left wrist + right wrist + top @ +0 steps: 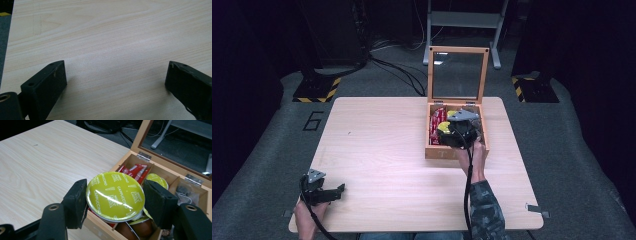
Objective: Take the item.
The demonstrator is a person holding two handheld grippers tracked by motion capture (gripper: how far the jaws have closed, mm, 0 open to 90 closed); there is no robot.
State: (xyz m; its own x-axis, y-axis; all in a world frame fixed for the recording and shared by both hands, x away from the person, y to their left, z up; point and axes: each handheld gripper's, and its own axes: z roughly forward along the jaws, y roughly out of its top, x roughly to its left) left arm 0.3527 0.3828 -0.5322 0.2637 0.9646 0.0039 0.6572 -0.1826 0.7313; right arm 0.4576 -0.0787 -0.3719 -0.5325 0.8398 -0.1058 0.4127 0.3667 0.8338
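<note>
A round coffee capsule [115, 196] with a yellow-green "cappuccino" lid sits between the black jaws of my right gripper [115, 201], which is shut on it just above the wooden box [130, 160]. From above, that gripper [458, 134] hangs over the box [439, 150] near the table's right side, the yellow lid [444, 127] peeking out. The box lid [458, 75] with its glass pane stands upright. Red sachets [133, 170] and more capsules [155, 178] lie in the compartments. My left gripper [116, 82] rests low over bare table with its jaws wide apart, at the front left corner [324, 192].
The light wooden table [382, 150] stretches between the two hands. Dark capsules [140, 227] fill the box's near compartment. Beyond the table are floor cables [402, 70], a metal stand [464, 20] and hazard-striped bases [317, 90].
</note>
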